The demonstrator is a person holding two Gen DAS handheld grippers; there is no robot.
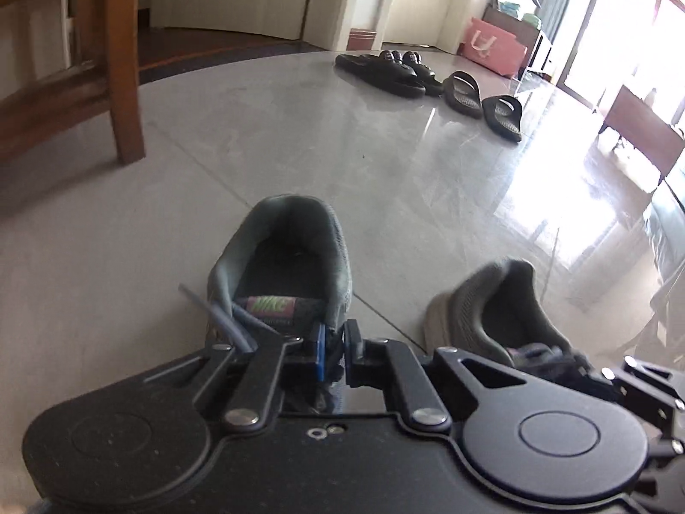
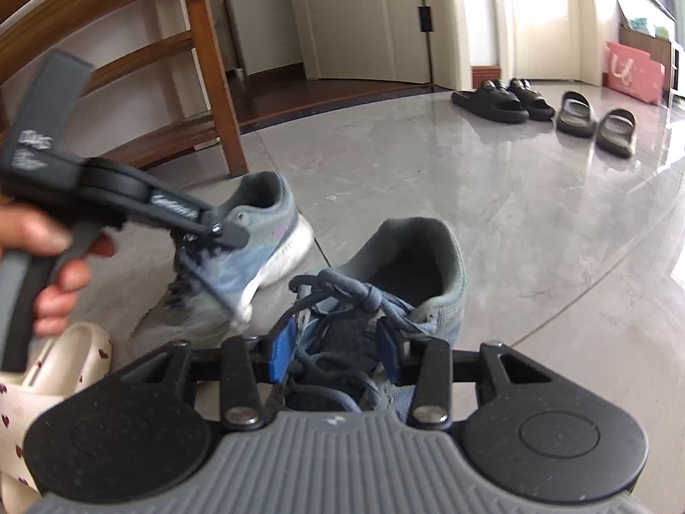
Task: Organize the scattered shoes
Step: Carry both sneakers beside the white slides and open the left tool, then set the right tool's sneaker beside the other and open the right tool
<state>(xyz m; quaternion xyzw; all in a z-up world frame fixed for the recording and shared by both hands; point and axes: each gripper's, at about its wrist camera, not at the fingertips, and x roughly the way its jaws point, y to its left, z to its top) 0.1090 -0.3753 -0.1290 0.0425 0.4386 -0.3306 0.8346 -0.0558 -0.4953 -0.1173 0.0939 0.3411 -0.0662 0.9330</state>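
Note:
Two grey-green Nike sneakers are in hand. My left gripper (image 1: 336, 349) is shut on the side collar of one sneaker (image 1: 282, 265), heel pointing away. It shows in the right wrist view (image 2: 257, 231) tilted and lifted off the floor, with the left gripper (image 2: 222, 229) on it. My right gripper (image 2: 338, 355) is shut on the laces and tongue of the second sneaker (image 2: 411, 274), which appears in the left wrist view (image 1: 501, 304) at the right. Two pairs of black slides (image 1: 398, 70) (image 2: 535, 105) lie in a row far ahead.
A wooden chair leg (image 1: 124, 64) (image 2: 218, 81) stands at the left. A white slipper with red hearts (image 2: 51, 368) lies at the lower left. A pink bag (image 1: 492, 45) sits by the far wall. Grey tiled floor (image 1: 342, 150) stretches ahead.

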